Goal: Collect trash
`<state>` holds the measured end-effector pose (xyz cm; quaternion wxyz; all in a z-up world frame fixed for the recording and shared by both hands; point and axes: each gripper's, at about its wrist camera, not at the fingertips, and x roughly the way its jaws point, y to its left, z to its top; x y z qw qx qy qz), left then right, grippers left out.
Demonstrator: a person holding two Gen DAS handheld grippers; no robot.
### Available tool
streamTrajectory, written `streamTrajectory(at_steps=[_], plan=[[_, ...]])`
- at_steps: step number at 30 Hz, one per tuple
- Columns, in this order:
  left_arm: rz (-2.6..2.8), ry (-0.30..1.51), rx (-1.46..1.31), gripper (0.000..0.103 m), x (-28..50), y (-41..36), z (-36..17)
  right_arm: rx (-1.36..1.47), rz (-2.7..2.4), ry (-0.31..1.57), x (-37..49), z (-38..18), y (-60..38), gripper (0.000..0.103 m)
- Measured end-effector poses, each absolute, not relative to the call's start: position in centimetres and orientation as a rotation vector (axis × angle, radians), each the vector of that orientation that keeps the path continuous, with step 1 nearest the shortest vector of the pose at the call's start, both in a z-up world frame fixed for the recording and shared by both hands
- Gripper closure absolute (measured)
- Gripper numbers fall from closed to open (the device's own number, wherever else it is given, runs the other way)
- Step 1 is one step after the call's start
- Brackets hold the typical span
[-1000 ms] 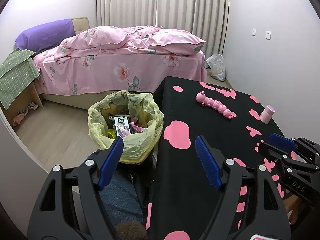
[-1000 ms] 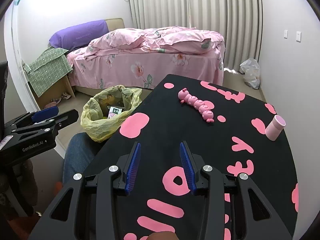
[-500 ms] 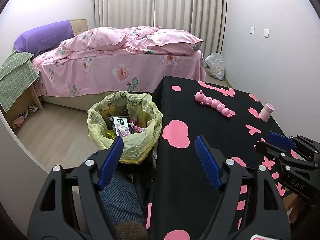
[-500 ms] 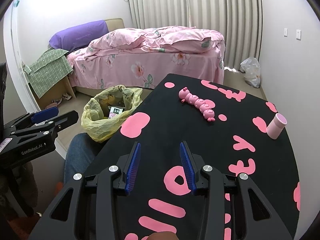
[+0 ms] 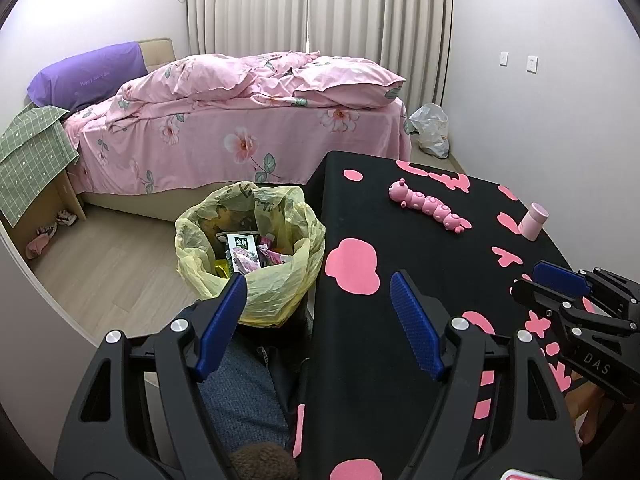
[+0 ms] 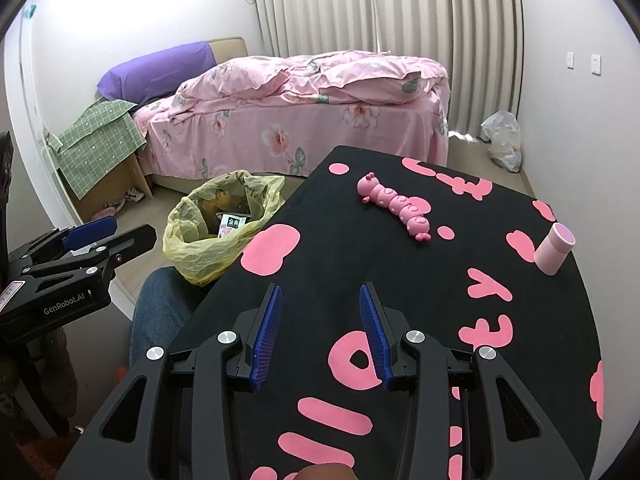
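A bin lined with a yellow plastic bag (image 5: 256,256) stands on the floor at the table's left edge, with wrappers and a carton inside; it also shows in the right wrist view (image 6: 208,240). My left gripper (image 5: 320,300) is open and empty, above the table's left edge near the bin. My right gripper (image 6: 320,312) is open and empty over the black table (image 6: 340,264). Each gripper shows at the side of the other's view. A pink caterpillar toy (image 5: 428,206) (image 6: 396,206) and a small pink cup (image 5: 534,220) (image 6: 554,248) lie on the table.
The table wears a black cloth with pink shapes (image 5: 352,264). A pink bed (image 5: 248,128) stands behind, a green-clothed box (image 5: 28,164) to its left, a white plastic bag (image 5: 430,130) by the curtain. The person's jeans-clad knee (image 5: 240,392) is below the left gripper.
Both views have shifted only slightly; the left gripper has drifted a little back. Both grippers stay open and empty.
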<state>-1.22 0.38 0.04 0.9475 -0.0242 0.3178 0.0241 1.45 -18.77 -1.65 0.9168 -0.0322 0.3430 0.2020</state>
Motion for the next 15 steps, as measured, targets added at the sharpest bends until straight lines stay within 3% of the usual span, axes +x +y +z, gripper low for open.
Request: streamTrajectory(at_steps=[15], plan=[[0.047,0.645,-0.045,0.032,-1.3,0.6,0.01,-0.066,0.41,0.706,1.31,-1.78,-18.73,0.065]])
